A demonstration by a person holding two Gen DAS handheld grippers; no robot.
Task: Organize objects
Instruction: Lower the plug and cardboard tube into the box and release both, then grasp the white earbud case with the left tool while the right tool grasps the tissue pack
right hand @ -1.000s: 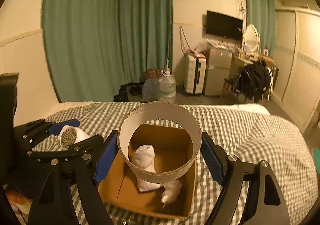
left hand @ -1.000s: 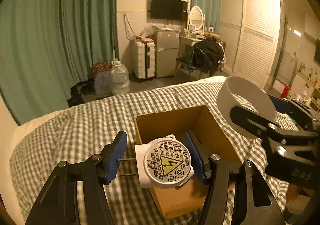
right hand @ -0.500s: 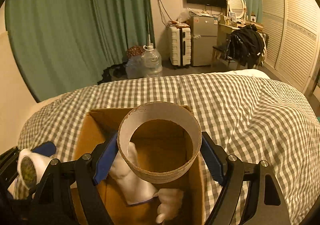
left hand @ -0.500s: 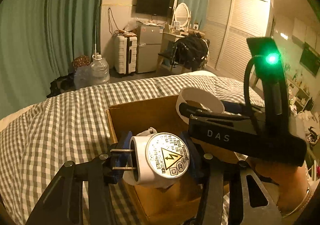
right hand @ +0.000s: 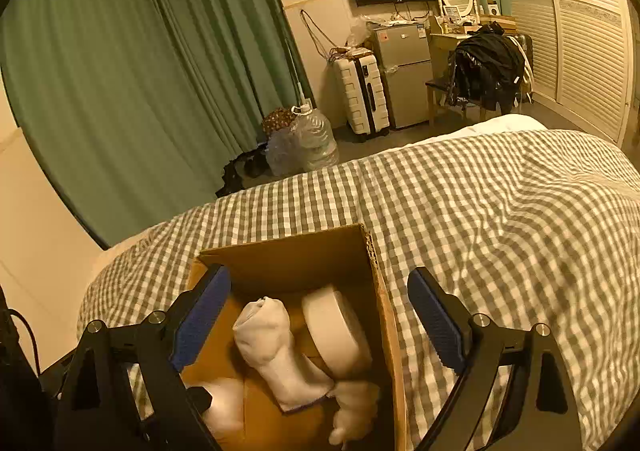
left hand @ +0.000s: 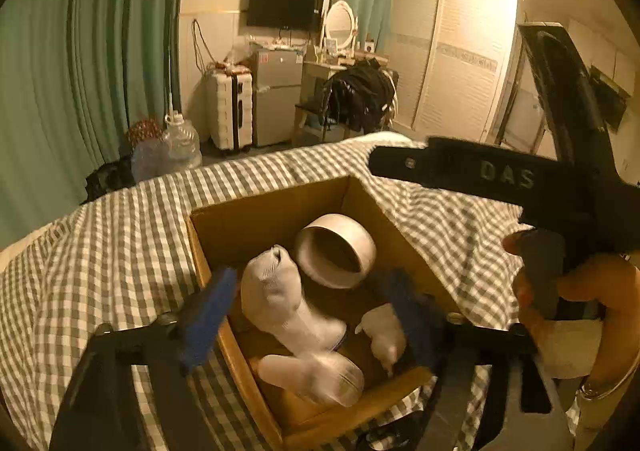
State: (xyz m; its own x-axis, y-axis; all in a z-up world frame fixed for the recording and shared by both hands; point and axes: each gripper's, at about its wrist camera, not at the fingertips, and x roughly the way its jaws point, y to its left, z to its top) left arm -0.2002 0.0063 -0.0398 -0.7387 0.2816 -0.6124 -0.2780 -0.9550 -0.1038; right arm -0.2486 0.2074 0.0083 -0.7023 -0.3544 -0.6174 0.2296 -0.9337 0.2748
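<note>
An open cardboard box (left hand: 264, 207) (right hand: 288, 251) sits on the checked bed. Inside lie a white tape roll (left hand: 336, 251) (right hand: 336, 335), a white sock (left hand: 280, 303) (right hand: 272, 347), a white plug adapter (left hand: 316, 375), blurred, at the near end, and a small white item (left hand: 384, 331) (right hand: 352, 403). My left gripper (left hand: 312, 315) is open and empty just above the box's near end. My right gripper (right hand: 320, 315) is open and empty above the box; its body (left hand: 500, 175) shows at the right in the left wrist view.
The checked bedcover (right hand: 500, 211) spreads around the box. Beyond the bed are green curtains (right hand: 140, 71), water jugs (right hand: 316, 139), a white suitcase (right hand: 362, 91), a small fridge (right hand: 404, 67) and a chair with dark clothes (right hand: 488, 67).
Both grippers have opened. The tape roll dropped from the right gripper into the box, and the plug adapter dropped from the left gripper into the box's near end.
</note>
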